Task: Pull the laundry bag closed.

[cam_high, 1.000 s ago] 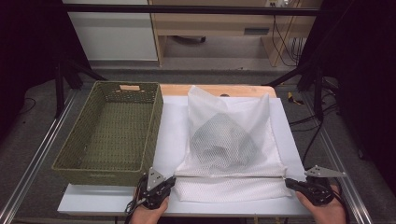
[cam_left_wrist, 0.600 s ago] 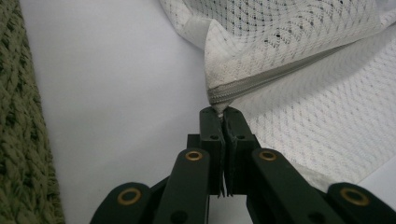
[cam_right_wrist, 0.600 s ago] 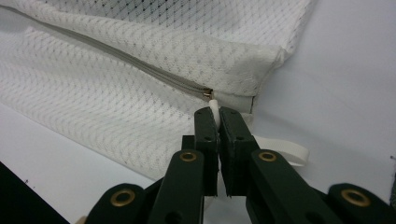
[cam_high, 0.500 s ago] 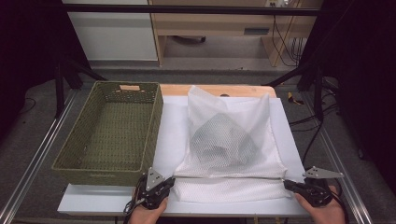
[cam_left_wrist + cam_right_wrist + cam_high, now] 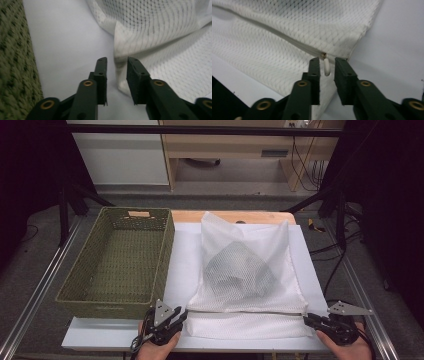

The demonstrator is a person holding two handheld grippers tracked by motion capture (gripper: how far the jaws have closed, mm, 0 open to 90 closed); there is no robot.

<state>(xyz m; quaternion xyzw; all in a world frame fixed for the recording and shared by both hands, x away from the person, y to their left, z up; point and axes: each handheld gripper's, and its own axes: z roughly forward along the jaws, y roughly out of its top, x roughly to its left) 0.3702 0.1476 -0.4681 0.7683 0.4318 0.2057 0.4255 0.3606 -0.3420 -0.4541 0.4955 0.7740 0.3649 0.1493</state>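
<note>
Both sets of jaws have just been opening: left gripper has let go of the near-left corner of the mesh laundry bag, with fabric between the jaws but no pad contact in the left gripper view; right gripper stands open around the white zipper pull, not pinching it. Compared with half a second ago, both were clamped on the near edge. My read: the zip run is finished and the bag is released, likely ready to move to the green wicker basket. Bag lies flat on the white counter, right of the basket, with a dark garment inside. Long axis runs near-to-far; zipper edge faces the person, running left-right.
</note>
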